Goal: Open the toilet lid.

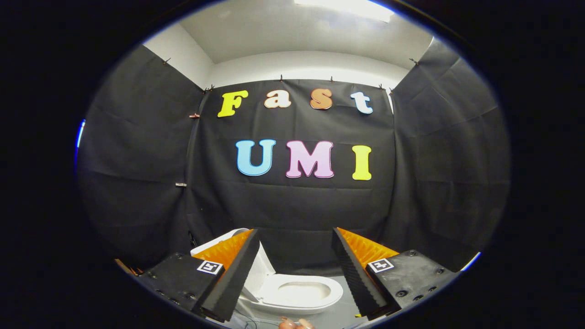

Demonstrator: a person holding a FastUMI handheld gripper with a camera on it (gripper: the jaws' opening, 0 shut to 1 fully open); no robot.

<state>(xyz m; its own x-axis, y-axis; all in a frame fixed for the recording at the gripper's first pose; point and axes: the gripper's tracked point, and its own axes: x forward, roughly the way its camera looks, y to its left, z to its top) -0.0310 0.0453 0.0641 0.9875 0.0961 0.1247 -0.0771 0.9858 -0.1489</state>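
While the tongs (295, 269) are held spread wide apart and gripping nothing, a white toilet (292, 292) is seen low down between and just beyond the two fingers (228, 283). Its lid (256, 260) is found already raised, standing upright at the rear left of the bowl and partly hidden behind the left finger. The seat ring (331, 294) is left lying down flat around the oval bowl opening, which is seen in full between the fingertips. No contact between either finger and the toilet is seen; the fingers are held above and in front of it. A grey floor (347, 313) is seen around the base of the toilet, with thin dark cables (244, 317) lying on it near the left finger. Black cloth (297, 210) is hung behind the toilet and along both sides as the booth's wall, with a white wall (301, 68) and a ceiling light (343, 7) seen above it.
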